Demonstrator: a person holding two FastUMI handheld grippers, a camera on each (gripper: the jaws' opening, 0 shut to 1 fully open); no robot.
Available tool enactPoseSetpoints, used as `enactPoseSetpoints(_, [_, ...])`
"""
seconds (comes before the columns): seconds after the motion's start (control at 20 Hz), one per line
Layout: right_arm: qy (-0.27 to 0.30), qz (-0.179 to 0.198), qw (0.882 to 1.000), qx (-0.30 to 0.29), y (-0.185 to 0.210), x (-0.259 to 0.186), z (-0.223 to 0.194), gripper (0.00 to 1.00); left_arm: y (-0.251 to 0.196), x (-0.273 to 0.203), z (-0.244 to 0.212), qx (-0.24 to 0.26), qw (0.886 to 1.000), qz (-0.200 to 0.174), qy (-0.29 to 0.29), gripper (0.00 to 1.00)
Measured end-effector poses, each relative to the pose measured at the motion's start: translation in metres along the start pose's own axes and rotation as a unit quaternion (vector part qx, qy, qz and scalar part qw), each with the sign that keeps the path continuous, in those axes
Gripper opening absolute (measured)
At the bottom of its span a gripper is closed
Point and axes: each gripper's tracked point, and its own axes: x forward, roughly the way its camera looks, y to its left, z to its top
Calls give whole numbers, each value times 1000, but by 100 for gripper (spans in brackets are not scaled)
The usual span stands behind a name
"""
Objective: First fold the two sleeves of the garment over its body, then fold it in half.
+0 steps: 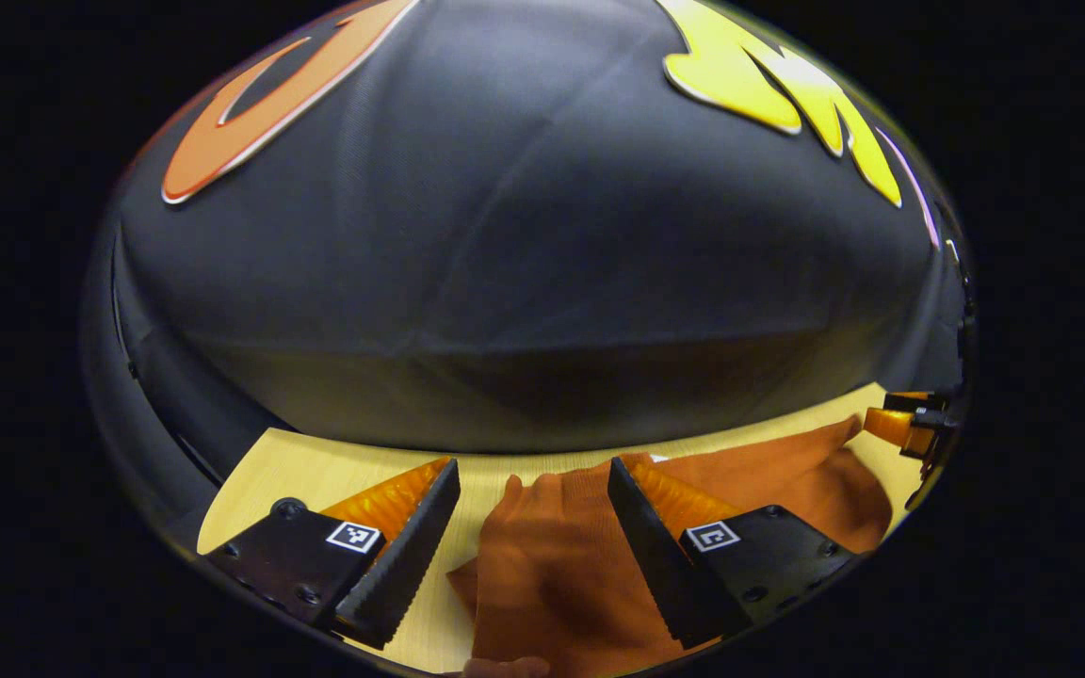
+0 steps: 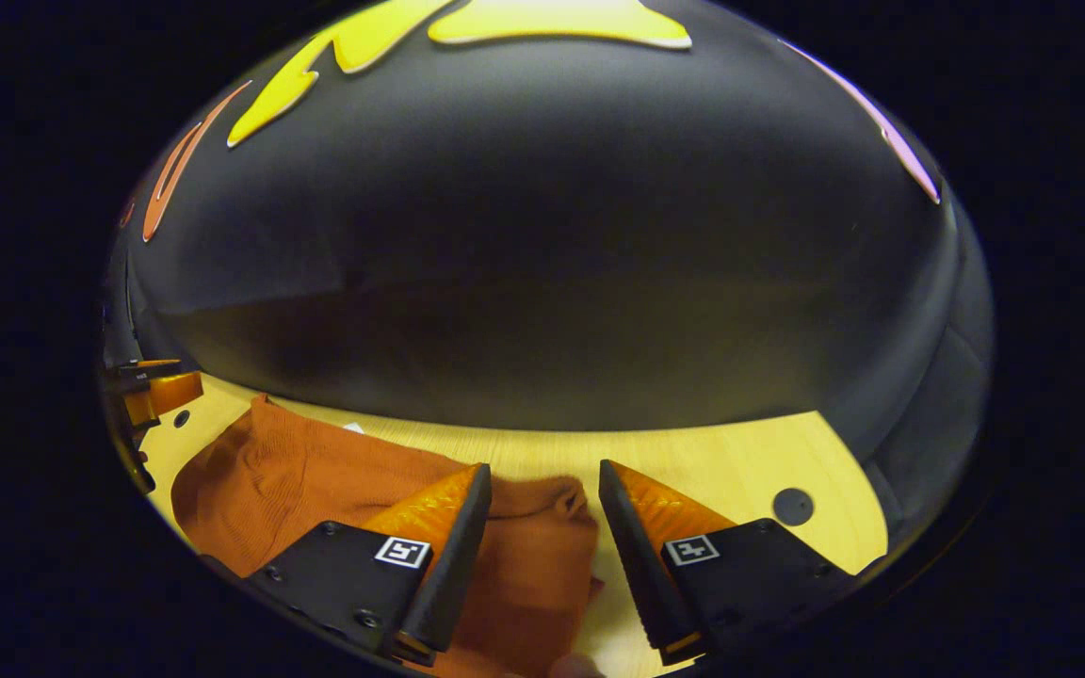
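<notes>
Rust-orange knit garment [image 1: 552,565] lies rumpled on the pale wooden counter [image 1: 316,471], directly beneath the left hand-held gripper [image 1: 533,485], whose jaws stand wide apart above it. Over the garment's other end, the right hand-held gripper [image 2: 542,490] hovers equally open, holding nothing, fingers pointing toward the counter's far edge.

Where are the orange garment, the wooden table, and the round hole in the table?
garment [image 1: 561,574]: left gripper view, its knit body.
table [image 2: 731,471]: right gripper view, bare wood.
hole [image 2: 792,507]: right gripper view, its dark middle.
</notes>
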Motion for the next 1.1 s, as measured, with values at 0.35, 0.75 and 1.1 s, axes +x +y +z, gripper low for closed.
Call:
enactPoseSetpoints(0.35, [-107, 2, 994, -24, 26, -131, 101, 80, 10, -120, 101, -35, 992, 28, -121, 100])
enactPoseSetpoints(0.75, [-225, 17, 974, 10, 66, -297, 156, 88, -9, -291, 153, 4, 972, 22, -233, 100])
enactPoseSetpoints(1.1, [-262, 24, 965, 1, 80, -402, 123, 88, -31, -379, 117, 3, 974, 9, -226, 100])
